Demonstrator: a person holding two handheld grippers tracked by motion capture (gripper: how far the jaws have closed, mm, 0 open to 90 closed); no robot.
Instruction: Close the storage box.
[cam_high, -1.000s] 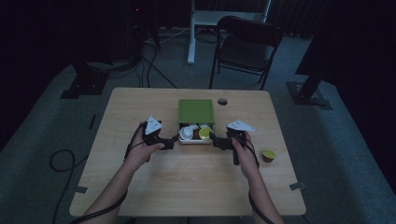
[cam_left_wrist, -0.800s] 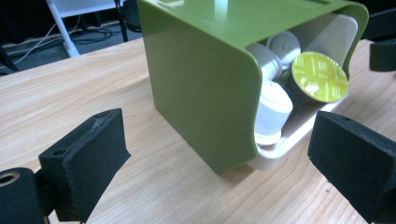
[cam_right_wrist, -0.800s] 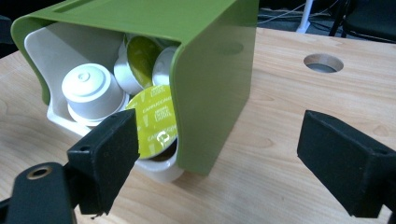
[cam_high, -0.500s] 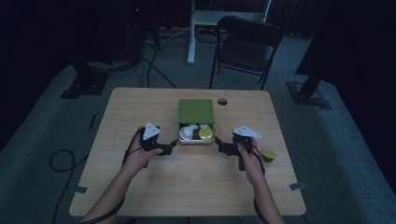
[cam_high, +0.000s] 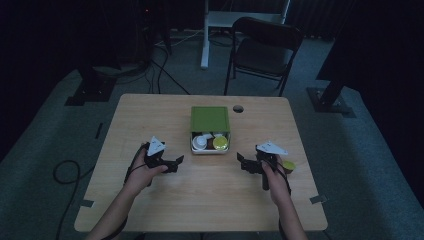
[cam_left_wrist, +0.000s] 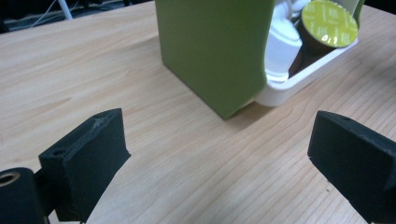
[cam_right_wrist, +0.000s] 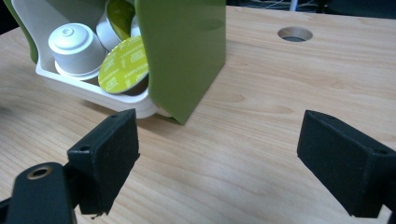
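Observation:
A green box (cam_high: 210, 119) sits mid-table with a white tray (cam_high: 209, 150) sticking out of its near side. The tray holds several coffee capsules: a white one (cam_high: 200, 142) and a yellow-green-lidded one (cam_high: 220, 143). My left gripper (cam_high: 176, 162) is open, left of and nearer than the tray, with nothing between its jaws. My right gripper (cam_high: 242, 161) is open too, on the tray's right and apart from it. The left gripper (cam_left_wrist: 219, 158) faces the box (cam_left_wrist: 210, 46) and tray (cam_left_wrist: 299, 81). The right gripper (cam_right_wrist: 219, 163) faces the box (cam_right_wrist: 182, 46) and the white capsule (cam_right_wrist: 74, 44).
A loose yellow-green capsule (cam_high: 288, 165) lies on the wooden table (cam_high: 200, 205) just right of my right hand. A round cable hole (cam_high: 238, 108) is behind the box. A chair (cam_high: 262, 50) stands beyond the far edge.
Both grippers have drawn back from the tray toward the near edge. They were open then and are open now. The box and tray have stayed put.

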